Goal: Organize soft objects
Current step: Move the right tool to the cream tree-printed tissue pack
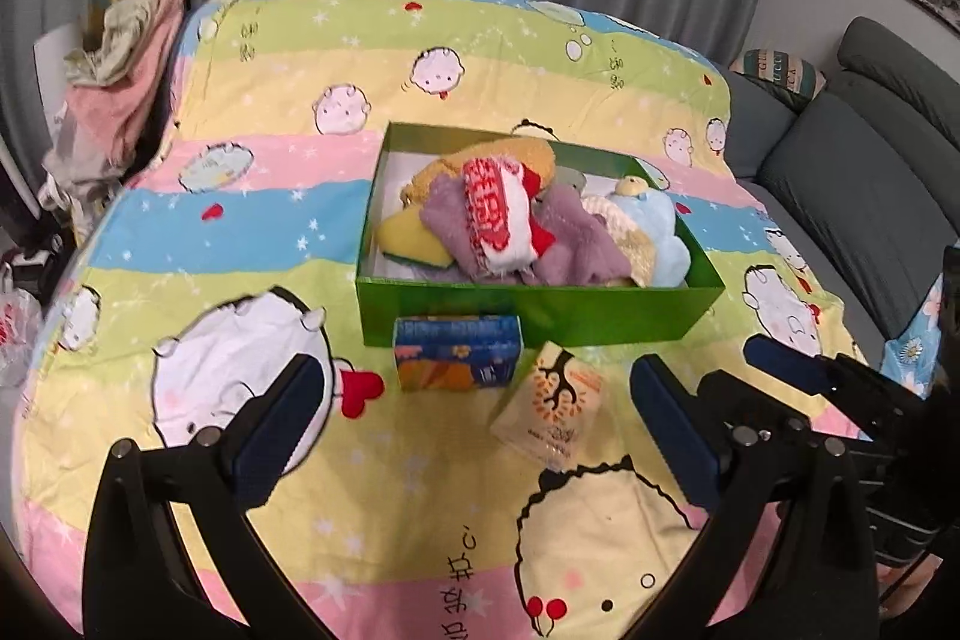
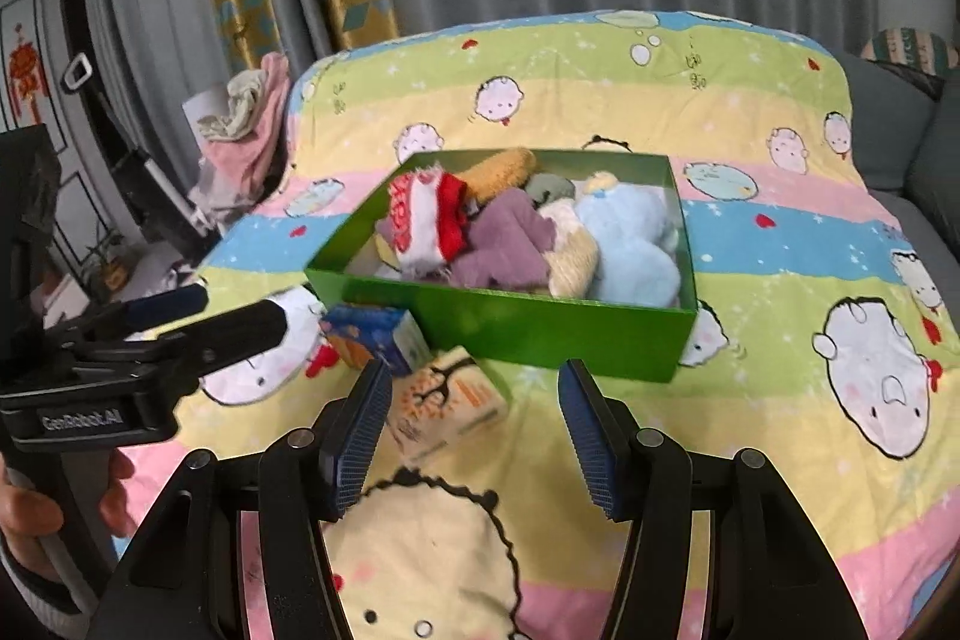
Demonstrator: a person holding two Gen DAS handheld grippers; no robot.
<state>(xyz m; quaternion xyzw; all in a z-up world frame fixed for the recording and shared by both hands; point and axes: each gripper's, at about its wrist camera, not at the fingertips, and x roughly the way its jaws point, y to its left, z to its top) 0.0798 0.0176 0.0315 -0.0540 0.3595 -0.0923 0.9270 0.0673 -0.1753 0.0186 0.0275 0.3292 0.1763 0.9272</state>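
Observation:
A green box (image 1: 540, 307) (image 2: 510, 322) stands on the cartoon bedsheet (image 1: 390, 520). It is heaped with soft things: a red-and-white sock (image 1: 498, 214) (image 2: 426, 220), purple fuzzy cloth (image 1: 570, 244) (image 2: 510, 244), a light blue plush (image 1: 654, 226) (image 2: 630, 244) and a tan plush (image 1: 528, 154). In front of the box lie a blue tissue pack (image 1: 459, 352) (image 2: 378, 334) and a yellow tissue pack (image 1: 552, 406) (image 2: 450, 400). My left gripper (image 1: 474, 370) (image 2: 234, 310) hovers wide open and empty before the packs. My right gripper (image 2: 474, 376) is open and empty beside it.
A pile of pink and pale clothes (image 1: 120, 58) (image 2: 246, 118) sits off the sheet's far left corner. A grey sofa (image 1: 852, 172) runs along the right. Curtains hang behind. A hand (image 2: 36, 508) grips the left gripper's handle.

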